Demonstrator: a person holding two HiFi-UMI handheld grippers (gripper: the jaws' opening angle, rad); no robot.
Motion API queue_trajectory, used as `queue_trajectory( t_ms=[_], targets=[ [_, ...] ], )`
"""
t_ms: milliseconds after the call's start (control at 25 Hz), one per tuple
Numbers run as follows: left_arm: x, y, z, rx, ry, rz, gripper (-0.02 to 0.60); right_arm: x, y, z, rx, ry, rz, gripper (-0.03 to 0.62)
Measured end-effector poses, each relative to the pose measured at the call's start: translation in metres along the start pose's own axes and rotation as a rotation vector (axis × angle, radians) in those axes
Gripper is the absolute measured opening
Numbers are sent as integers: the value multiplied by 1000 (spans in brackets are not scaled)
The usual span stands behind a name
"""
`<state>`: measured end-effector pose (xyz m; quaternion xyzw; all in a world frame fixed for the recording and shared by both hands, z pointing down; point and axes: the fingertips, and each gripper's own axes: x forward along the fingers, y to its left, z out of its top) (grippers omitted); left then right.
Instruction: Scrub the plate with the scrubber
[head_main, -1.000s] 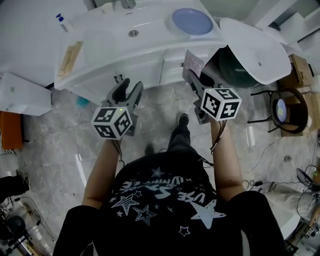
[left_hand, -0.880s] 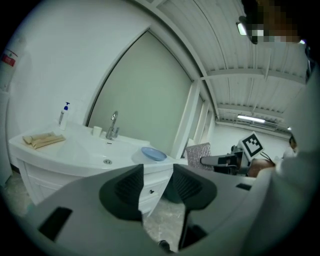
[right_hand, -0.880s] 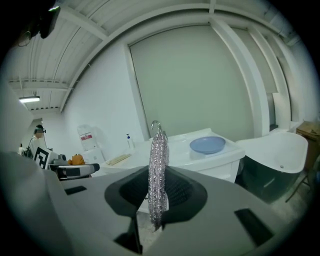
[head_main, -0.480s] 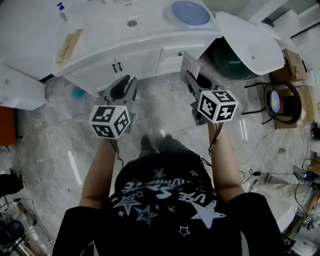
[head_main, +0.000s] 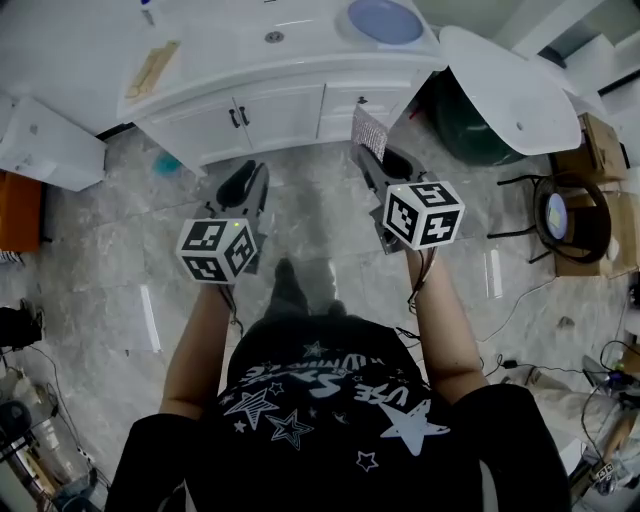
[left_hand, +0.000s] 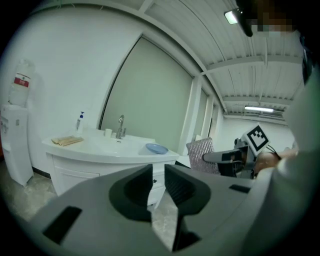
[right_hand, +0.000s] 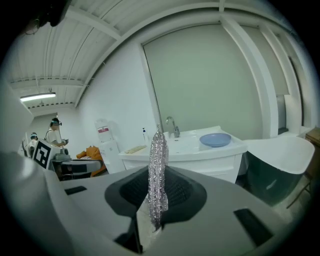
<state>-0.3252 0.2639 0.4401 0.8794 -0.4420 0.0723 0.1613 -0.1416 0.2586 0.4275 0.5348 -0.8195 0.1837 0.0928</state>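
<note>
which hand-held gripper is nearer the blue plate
Right. In the head view the right hand-held gripper is straight below the plate; the left hand-held gripper, empty, jaws just closing, is farther left.

White washstand (head_main: 215, 60) with a curved counter and two cabinet doors with dark handles (head_main: 237, 117). On its counter: a chrome tap (left_hand: 120, 127), a small white cup (left_hand: 108, 132) just left of the tap, a blue-capped pump bottle (left_hand: 80, 121) further left, and a folded tan cloth (head_main: 153, 68) near the left end. Left of the washstand, a white water dispenser (left_hand: 14, 145). Right of the washstand, a white tub (head_main: 510, 85), with a cardboard box (head_main: 600, 140) and a black stool (head_main: 560, 215) beyond. In front of the washstand, grey marbled floor (head_main: 100, 270), with a small teal object (head_main: 167, 162) by the left corner.
</note>
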Motion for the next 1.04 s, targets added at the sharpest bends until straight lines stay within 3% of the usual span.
queue_trajectory(
  t_ms=[480, 1040],
  targets=[
    [-39, -96, -10, 47, -61, 119, 26, -97, -13, -24, -59, -16, 55, 80],
    [-47, -152, -33, 23, -8, 112, 21, -142, -20, -55, -33, 12, 85, 80]
  ],
)
